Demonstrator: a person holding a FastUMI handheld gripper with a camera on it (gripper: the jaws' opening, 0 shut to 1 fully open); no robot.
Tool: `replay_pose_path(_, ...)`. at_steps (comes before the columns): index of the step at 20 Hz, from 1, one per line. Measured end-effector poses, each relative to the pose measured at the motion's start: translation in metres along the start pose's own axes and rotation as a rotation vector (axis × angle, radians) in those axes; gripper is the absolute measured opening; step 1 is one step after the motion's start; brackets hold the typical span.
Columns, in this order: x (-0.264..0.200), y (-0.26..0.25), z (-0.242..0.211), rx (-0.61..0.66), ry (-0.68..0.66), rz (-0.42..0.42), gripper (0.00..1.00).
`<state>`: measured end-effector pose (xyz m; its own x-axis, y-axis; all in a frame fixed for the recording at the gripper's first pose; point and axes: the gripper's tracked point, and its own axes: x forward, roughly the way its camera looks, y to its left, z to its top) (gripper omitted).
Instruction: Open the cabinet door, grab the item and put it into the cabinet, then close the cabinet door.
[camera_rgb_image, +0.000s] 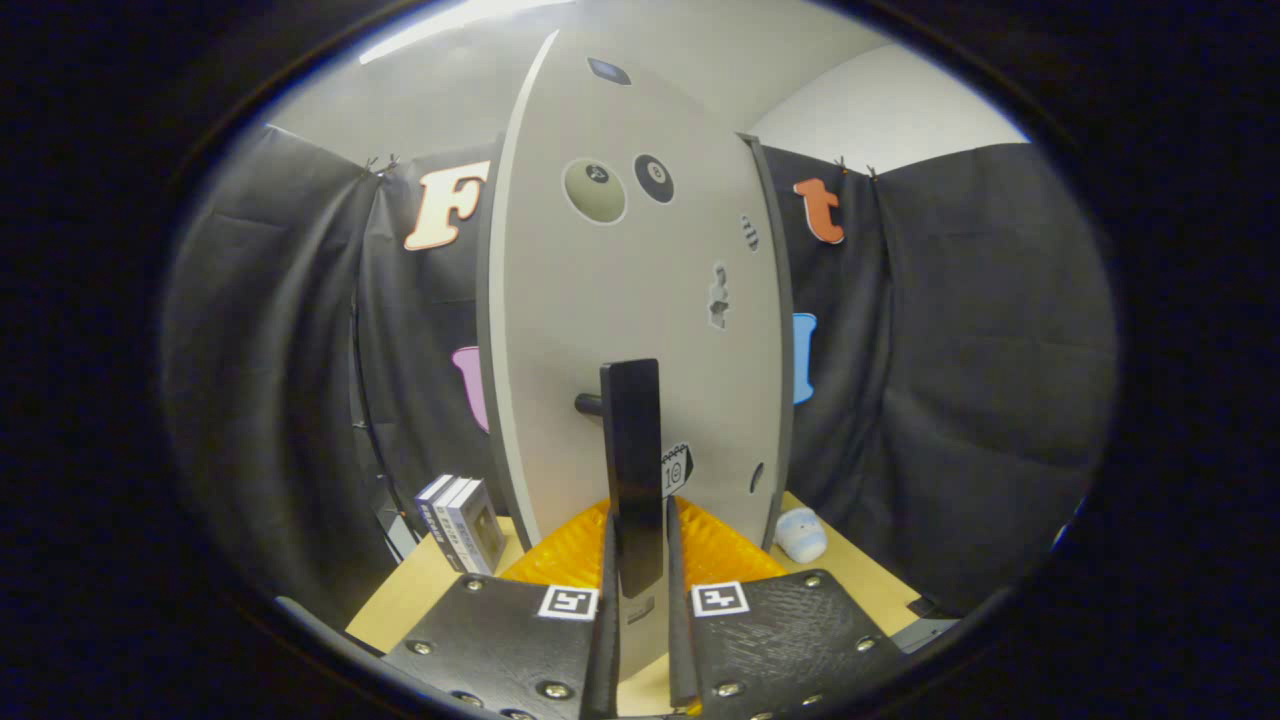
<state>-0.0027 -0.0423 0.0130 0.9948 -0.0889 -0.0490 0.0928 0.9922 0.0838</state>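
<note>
Books (462, 522): left of the cabinet door, we've got a small upright stack parked on the table (420, 590), clear of the door's swing.
Cabinet door (640, 320): here it is, pale panel dead ahead of us, stuck with small decals, standing edge-on enough that we judge it's partly swung.
Handle (633, 470): dark vertical bar on a short post off the door, right between our fingers — that's why we're lined up square to it.
Gripper (640, 545): we're nearly closed around the handle, one finger each side; whether both truly press on it, we cannot tell.
Item (801, 534): right of the door's foot, a small pale rounded thing waits on the table, not yet picked up — we take it as the one to stow.
</note>
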Motion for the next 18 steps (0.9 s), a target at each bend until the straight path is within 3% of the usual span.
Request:
replay_pose_path(14, -0.037, -0.128, 0.007, 0.002, 0.003, -0.184, 0.19)
replay_pose_path(18, -0.035, -0.159, 0.010, -0.015, 0.004, -0.164, 0.19)
